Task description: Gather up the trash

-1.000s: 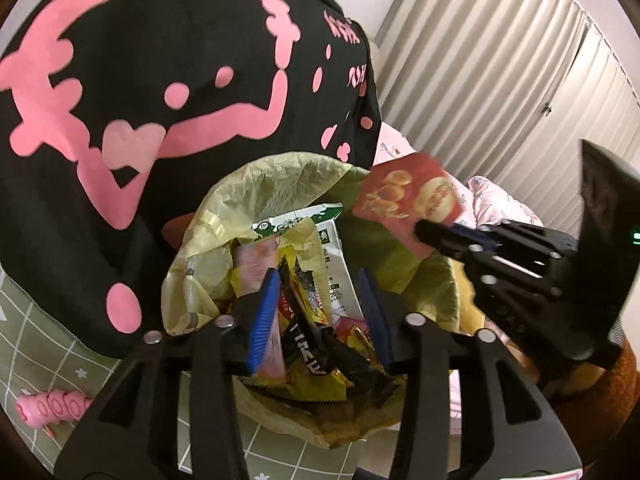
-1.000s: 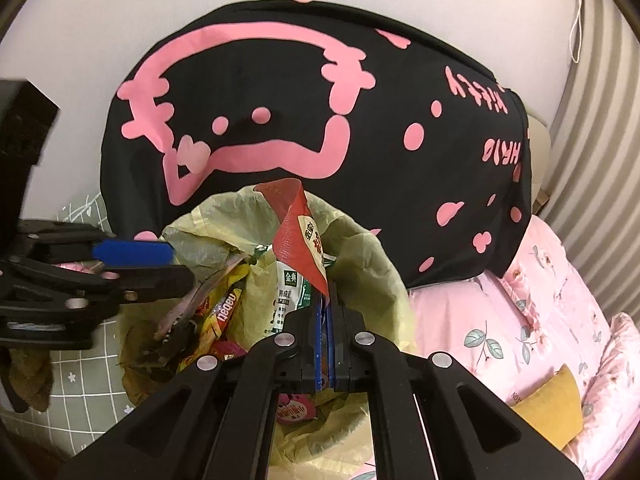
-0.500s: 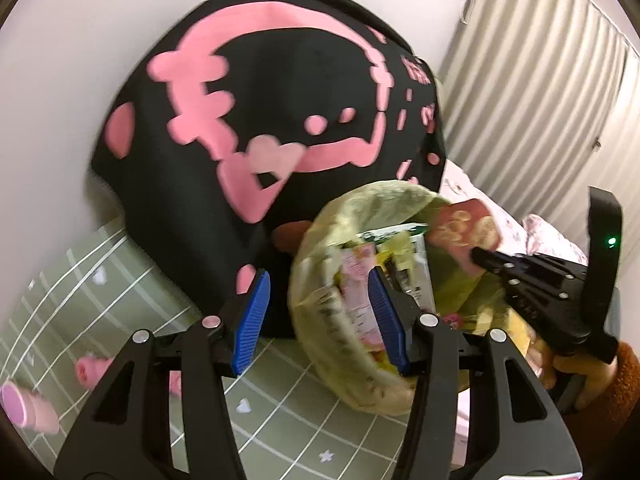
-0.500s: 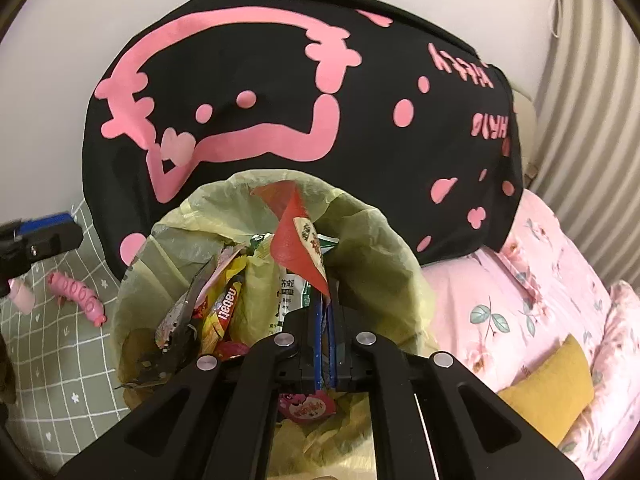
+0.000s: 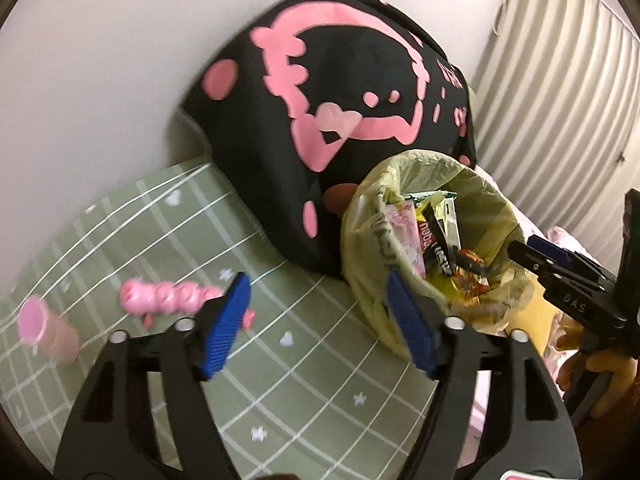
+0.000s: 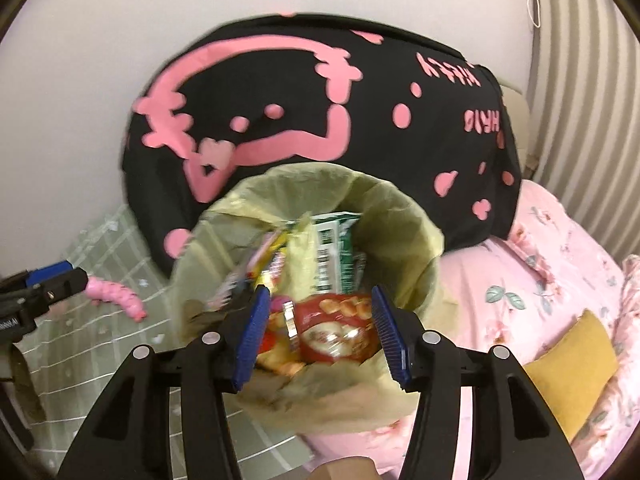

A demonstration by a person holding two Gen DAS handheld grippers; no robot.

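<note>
A yellow-green trash bag (image 5: 472,184) stands open on the green mat, stuffed with snack wrappers and a green-white carton (image 6: 336,256). My right gripper (image 6: 320,332) hovers over the bag's near rim (image 6: 400,216), its jaws opening. A red snack wrapper (image 6: 332,332) lies loose on the pile, seen between the blue pads but touched by neither. My left gripper (image 5: 320,312) is left of the bag, its jaws opening with only mat between them. Its right pad (image 5: 408,324) is close to the bag's side. The right gripper (image 5: 532,250) also shows at the bag's far rim.
A big black cushion with pink print (image 5: 340,80) leans on the wall behind the bag. A pink caterpillar toy (image 5: 168,294) and a pink cup (image 5: 44,328) lie on the green checked mat (image 5: 280,380). Pink floral bedding (image 6: 540,280) and a yellow cushion (image 6: 568,360) are to the right.
My right gripper opened and the red wrapper dropped from it onto the pile in the bag. My left gripper swung left off the bag and opened wider.
</note>
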